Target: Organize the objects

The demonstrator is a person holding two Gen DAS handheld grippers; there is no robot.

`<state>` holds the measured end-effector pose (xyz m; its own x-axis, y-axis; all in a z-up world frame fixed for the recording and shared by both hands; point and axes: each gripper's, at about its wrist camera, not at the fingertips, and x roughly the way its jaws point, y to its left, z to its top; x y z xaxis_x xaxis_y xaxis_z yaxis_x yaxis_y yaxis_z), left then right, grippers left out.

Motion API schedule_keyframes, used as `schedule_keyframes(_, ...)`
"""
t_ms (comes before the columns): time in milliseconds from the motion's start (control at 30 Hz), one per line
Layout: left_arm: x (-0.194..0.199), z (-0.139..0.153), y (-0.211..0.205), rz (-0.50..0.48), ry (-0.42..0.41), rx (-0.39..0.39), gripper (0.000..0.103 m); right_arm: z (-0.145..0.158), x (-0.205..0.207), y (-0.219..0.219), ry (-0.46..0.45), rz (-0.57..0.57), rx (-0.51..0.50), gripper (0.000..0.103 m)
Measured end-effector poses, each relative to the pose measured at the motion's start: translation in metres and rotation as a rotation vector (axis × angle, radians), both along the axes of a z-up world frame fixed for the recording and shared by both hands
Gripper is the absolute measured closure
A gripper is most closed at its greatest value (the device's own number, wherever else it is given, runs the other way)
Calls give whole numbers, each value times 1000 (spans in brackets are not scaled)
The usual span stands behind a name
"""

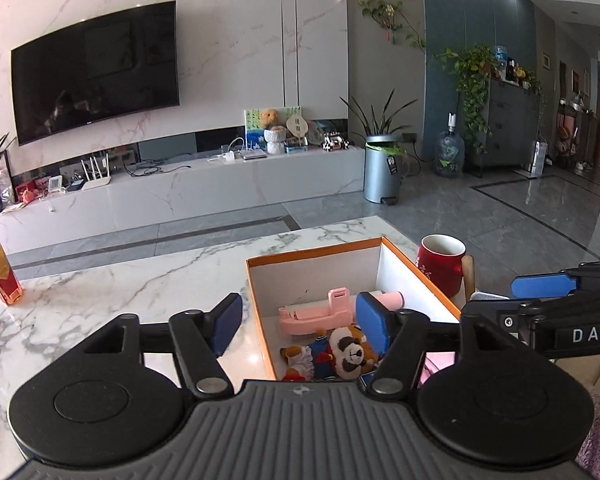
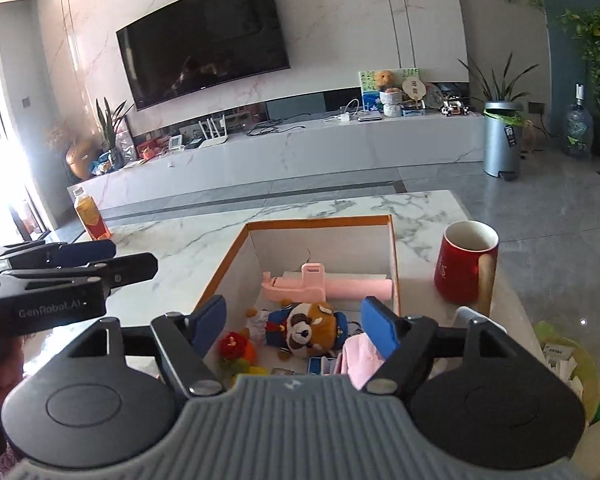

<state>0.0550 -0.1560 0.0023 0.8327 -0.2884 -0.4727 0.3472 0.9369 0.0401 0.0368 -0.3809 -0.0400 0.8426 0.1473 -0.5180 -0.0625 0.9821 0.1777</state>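
Observation:
An orange-rimmed white box [image 1: 256,300] [image 2: 220,276] sits on the marble table. Inside lie a pink plastic holder [image 1: 314,316] [image 2: 296,286], a pink roll [image 2: 360,286], a panda-faced plush [image 1: 350,348] [image 2: 306,328], a small doll [image 1: 298,356], a red flower toy [image 2: 234,346], a pink cloth [image 2: 362,354] and a blue card [image 2: 320,366]. My left gripper [image 1: 300,326] hovers open over the box's near left wall, holding nothing. My right gripper [image 2: 294,330] hangs open above the box's near end, its fingers empty. Each gripper shows in the other's view, the right one [image 1: 540,286] and the left one [image 2: 100,256].
A red mug [image 1: 440,266] [image 2: 466,264] with a wooden handle stands right of the box. An orange drink bottle [image 1: 0,272] [image 2: 92,216] stands at the table's far left. A yellow-green bin [image 2: 568,364] with papers sits low right. Beyond the table are grey floor and a TV cabinet.

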Motion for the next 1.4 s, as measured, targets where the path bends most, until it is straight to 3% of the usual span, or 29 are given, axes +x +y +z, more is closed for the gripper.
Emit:
schedule_keyframes(133, -13, -13, -5, 22, -6, 26, 19, -11, -6, 1, 14, -4, -22, 21)
schedule_keyframes(400, -21, -30, -10, 51, 71, 95, 19, -34, -12, 9, 70, 37, -41, 13)
schedule_keyframes(467, -23, -35, -11, 65, 81, 112, 12, -38, -11, 10, 83, 38, -51, 13)
schedule_keyframes(1400, -26, -34, -9, 57, 86, 135, 11, -48, -9, 13, 128, 43, -53, 13)
